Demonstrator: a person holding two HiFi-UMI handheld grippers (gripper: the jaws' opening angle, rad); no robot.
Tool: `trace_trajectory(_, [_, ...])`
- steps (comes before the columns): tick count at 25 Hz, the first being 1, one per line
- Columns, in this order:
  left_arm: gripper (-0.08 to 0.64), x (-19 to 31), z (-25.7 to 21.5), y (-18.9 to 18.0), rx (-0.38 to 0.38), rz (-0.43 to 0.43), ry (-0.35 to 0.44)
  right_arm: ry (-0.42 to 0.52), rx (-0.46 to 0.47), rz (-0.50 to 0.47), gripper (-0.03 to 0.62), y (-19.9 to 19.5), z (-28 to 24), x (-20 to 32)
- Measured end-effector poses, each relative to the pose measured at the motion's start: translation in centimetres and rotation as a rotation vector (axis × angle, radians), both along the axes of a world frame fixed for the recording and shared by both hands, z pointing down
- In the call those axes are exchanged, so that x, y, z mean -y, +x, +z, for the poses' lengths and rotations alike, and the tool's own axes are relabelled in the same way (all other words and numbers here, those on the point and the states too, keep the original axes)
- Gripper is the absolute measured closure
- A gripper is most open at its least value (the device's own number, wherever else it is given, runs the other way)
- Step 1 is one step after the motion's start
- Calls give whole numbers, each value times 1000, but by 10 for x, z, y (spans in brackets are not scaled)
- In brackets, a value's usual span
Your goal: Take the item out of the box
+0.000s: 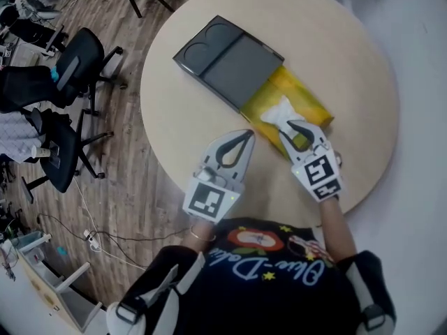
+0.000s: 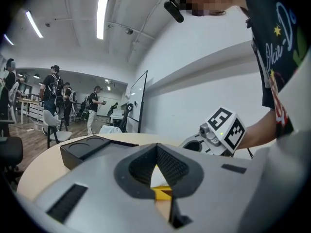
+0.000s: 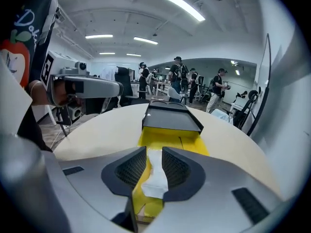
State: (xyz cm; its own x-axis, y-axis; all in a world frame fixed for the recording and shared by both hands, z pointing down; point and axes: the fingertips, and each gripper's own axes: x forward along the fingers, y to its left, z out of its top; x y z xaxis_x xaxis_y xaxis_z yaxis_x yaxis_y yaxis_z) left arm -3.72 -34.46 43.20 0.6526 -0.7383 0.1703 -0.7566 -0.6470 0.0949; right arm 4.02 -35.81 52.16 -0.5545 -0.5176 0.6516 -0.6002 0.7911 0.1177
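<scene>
Two hand-held grippers, one on the white item

One of them, the right hand-held gripper, is pinching the crumpled white item between its jaws at the near end of the open yellow box. On the round tabletop, a black cover is overlapping the box's far end. Just left, the left hand-held gripper is holding nothing, jaws together.

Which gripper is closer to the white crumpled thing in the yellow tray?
Right. The right gripper is pinched on the white item in the yellow tray; the left gripper, jaws shut, sits off the tray's left side.
</scene>
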Motion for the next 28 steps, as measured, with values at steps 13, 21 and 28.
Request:
trace_trajectory(13, [574, 8, 16, -14, -47, -34, -35, -76, -242, -82, 515, 2, 56, 5])
trace_trajectory(21, [574, 8, 17, -22, -56, -46, -46, -96, -284, -77, 515, -1, 66, 7])
trace_trajectory(28, [574, 12, 24, -30, -55, -51, -45, -110, -322, -77, 515, -1, 83, 10])
